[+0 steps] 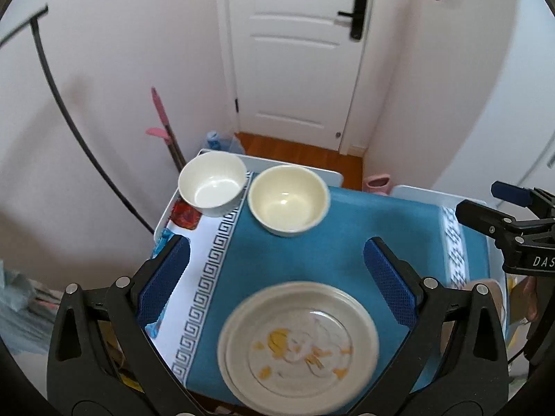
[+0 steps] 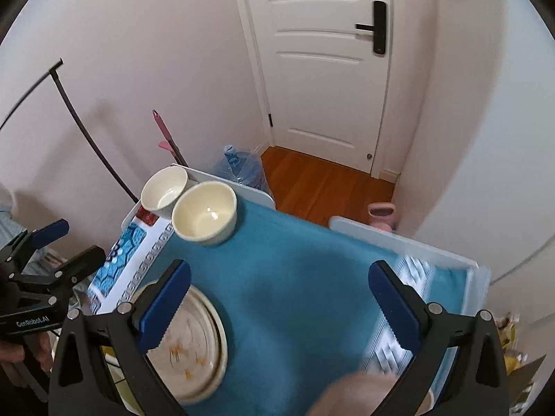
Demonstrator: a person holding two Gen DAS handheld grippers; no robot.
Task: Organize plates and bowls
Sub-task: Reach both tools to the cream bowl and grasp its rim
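A stack of two cream plates [image 1: 298, 346] with yellow flower print lies at the near edge of the blue-cloth table [image 1: 347, 242]; it also shows in the right wrist view [image 2: 189, 346]. A white bowl [image 1: 212, 183] [image 2: 165, 190] and a cream bowl [image 1: 288, 199] [image 2: 204, 212] stand side by side at the far left. My left gripper [image 1: 277, 274] is open, hovering above the plates. My right gripper [image 2: 277, 298] is open over the bare cloth, right of the plates. It shows at the right edge of the left wrist view [image 1: 485, 208].
A white door [image 1: 295, 52] and wooden floor [image 2: 322, 183] lie beyond the table. A water jug [image 2: 239, 168] and a pink-handled mop [image 1: 163, 124] stand behind the table's far left corner. A pink object [image 2: 381, 215] sits on the floor. A blurred pale object [image 2: 360, 391] is at the near edge.
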